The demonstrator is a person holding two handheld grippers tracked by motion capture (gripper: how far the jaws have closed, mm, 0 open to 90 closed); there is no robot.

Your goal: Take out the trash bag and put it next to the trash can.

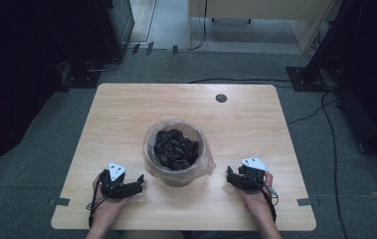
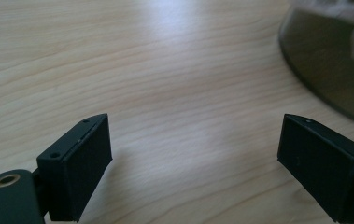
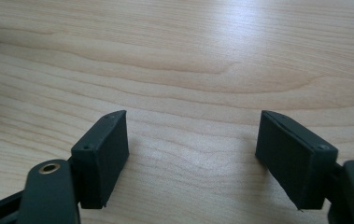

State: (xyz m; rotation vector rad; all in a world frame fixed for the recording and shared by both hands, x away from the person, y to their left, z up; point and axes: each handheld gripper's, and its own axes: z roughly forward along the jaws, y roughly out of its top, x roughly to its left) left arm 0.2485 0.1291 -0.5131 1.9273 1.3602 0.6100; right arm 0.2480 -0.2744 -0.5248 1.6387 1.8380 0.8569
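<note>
bin [image 1: 176, 172] with clear liner, holding black bag [image 1: 176, 148], is standing mid-worktop [image 1: 126, 114] between both grippers | left hand-held gripper [image 1: 137, 183] is resting just beside it, jaws wide apart, empty | right hand-held gripper [image 1: 232, 177] near it, jaws spread, empty | no readable writing

A lab-like workroom: grey carpet [image 1: 37, 144], trailing cables [image 1: 332, 149], dark equipment stands [image 1: 320, 59] around a wooden table [image 1: 126, 114].
</note>
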